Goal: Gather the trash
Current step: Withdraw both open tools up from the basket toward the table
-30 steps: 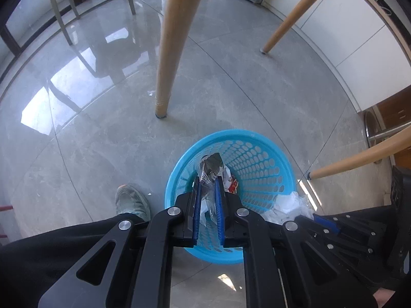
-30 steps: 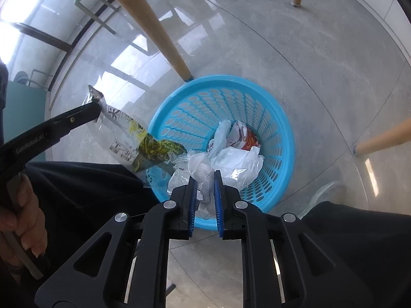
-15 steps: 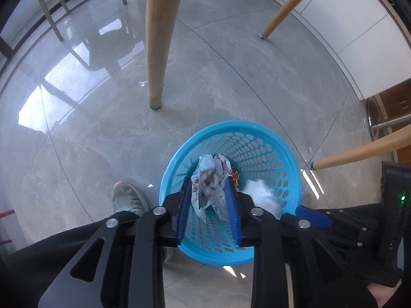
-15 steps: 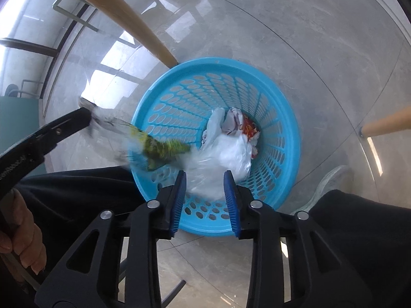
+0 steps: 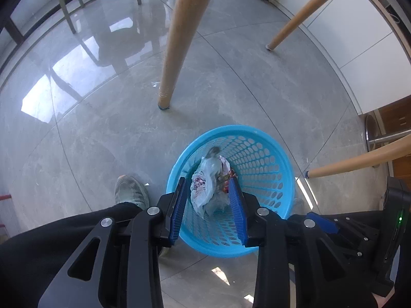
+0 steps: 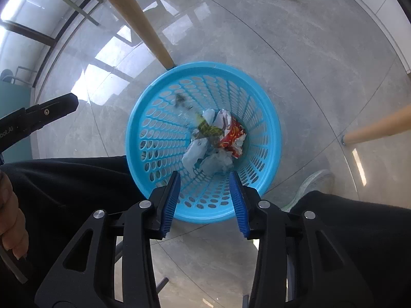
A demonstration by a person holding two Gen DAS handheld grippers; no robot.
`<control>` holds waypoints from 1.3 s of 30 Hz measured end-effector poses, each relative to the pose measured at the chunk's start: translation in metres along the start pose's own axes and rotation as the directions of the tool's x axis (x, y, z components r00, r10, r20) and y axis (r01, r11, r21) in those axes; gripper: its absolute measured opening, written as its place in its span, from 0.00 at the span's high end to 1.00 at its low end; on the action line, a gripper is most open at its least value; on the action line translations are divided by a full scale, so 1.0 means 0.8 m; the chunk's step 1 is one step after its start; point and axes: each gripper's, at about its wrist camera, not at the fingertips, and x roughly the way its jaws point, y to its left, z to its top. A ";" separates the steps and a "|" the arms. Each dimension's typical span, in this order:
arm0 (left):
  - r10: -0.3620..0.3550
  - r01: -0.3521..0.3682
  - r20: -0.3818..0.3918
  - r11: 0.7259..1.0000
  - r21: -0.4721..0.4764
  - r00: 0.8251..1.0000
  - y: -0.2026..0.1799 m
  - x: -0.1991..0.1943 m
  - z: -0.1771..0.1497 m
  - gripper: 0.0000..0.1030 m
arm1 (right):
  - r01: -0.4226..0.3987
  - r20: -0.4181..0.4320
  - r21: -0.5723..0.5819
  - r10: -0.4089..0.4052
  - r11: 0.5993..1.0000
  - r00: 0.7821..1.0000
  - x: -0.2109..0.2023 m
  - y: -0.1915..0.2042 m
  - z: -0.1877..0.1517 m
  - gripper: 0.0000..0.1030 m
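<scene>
1. in the left wrist view, the left gripper (image 5: 210, 195) is held above the blue basket (image 5: 280, 159), which stands on the grey floor (image 5: 102, 128) near a wooden table leg (image 5: 179, 38). its jaws are spread and opening; a pale crumpled wrapper (image 5: 205, 184) is seen between the blue pads, blurred, and is not pressed by them, so it is judged to be dropping into the basket.
2. this view alone shows a shoe (image 5: 131, 190) just beside the basket and a second wooden leg (image 5: 354, 164) near its far side. the floor shown here carries no loose trash, so little seems left in this patch.
3. in the right wrist view, the right gripper (image 6: 208, 192) is pointed almost straight down over the basket (image 6: 143, 128). its jaws are spread and opening, with nothing pinched between them.
4. only here is the bottom of the basket laid open: white crumpled plastic (image 6: 215, 159), a red wrapper (image 6: 233, 136) and a green and yellow wrapper (image 6: 208, 128) lie together inside, one of them blurred. the drop is judged as good as done; what lies elsewhere in the room cannot be told.
5. the tip of the left gripper (image 6: 51, 107), free of any load, is also seen here, beside the basket.
</scene>
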 end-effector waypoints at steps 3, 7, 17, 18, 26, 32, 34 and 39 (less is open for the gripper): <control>-0.009 0.009 0.023 1.000 -0.005 1.000 0.000 -0.023 -0.007 0.61 | -0.001 0.013 -0.020 0.001 1.000 1.000 -0.018 0.005 -0.009 0.60; 0.008 -0.008 0.061 1.000 0.006 0.998 0.002 -0.056 -0.020 0.59 | 0.000 0.033 -0.049 0.001 0.999 0.999 -0.046 0.012 -0.024 0.56; -0.006 0.002 0.184 1.000 0.019 0.983 0.011 -0.140 -0.062 0.49 | 0.028 0.094 -0.167 -0.013 0.986 0.996 -0.116 0.038 -0.086 0.47; -0.002 -0.005 0.197 0.999 0.033 0.980 0.009 -0.146 -0.068 0.48 | 0.027 0.105 -0.177 -0.008 0.984 0.994 -0.125 0.040 -0.092 0.47; -0.044 0.018 0.222 0.993 0.117 0.974 0.009 -0.193 -0.104 0.42 | 0.106 0.277 -0.236 -0.038 0.966 0.960 -0.211 0.054 -0.151 0.41; -0.073 0.026 0.274 0.985 0.171 0.959 0.002 -0.234 -0.120 0.33 | 0.099 0.318 -0.224 -0.023 0.969 0.948 -0.252 0.046 -0.176 0.41; -0.075 0.014 0.300 0.979 0.202 0.951 -0.005 -0.250 -0.125 0.27 | 0.095 0.340 -0.221 -0.014 0.971 0.940 -0.268 0.043 -0.181 0.40; -0.130 0.041 0.332 0.965 0.260 0.934 -0.019 -0.285 -0.135 0.16 | 0.080 0.410 -0.217 0.017 0.973 0.912 -0.313 0.039 -0.196 0.36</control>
